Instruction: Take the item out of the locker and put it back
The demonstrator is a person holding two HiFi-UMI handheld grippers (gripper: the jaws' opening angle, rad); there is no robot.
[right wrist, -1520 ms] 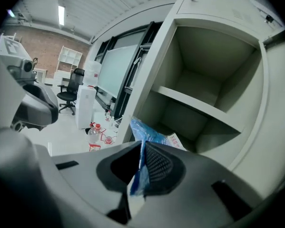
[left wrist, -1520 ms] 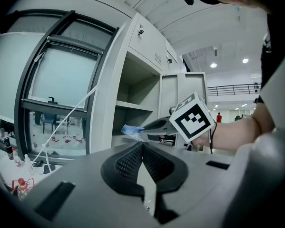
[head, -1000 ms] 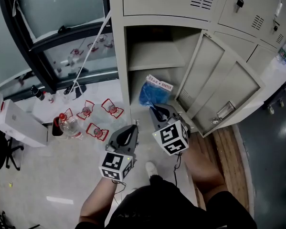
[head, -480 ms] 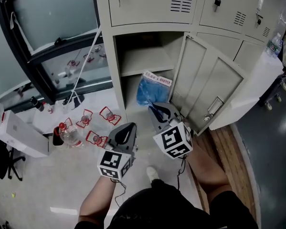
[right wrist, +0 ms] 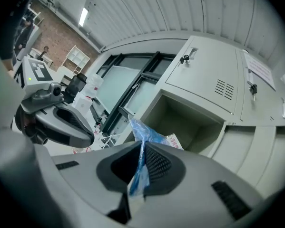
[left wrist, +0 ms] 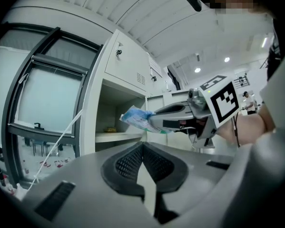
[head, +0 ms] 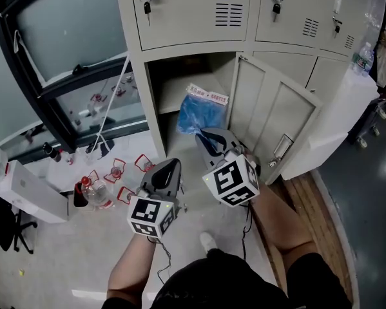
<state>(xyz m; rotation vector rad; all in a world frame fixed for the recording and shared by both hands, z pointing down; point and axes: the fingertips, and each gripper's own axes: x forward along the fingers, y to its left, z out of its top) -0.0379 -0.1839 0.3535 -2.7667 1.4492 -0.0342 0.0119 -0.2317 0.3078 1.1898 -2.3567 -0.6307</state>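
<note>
A blue plastic bag with a white label hangs in front of the open locker compartment. My right gripper is shut on the bag's lower edge; in the right gripper view the blue film is pinched between the jaws. My left gripper floats lower and to the left, shut with nothing in it, its jaw tips meeting. From the left gripper view I see the right gripper carrying the bag before the locker shelf.
The locker door stands swung open to the right. A window frame is at the left. Clear bottles and red-and-white pieces lie on the floor at lower left, beside a white box. A wooden board lies right.
Both grippers have risen relative to the locker; the bag now hangs at the compartment opening instead of lower by the floor. The right gripper keeps its hold.
</note>
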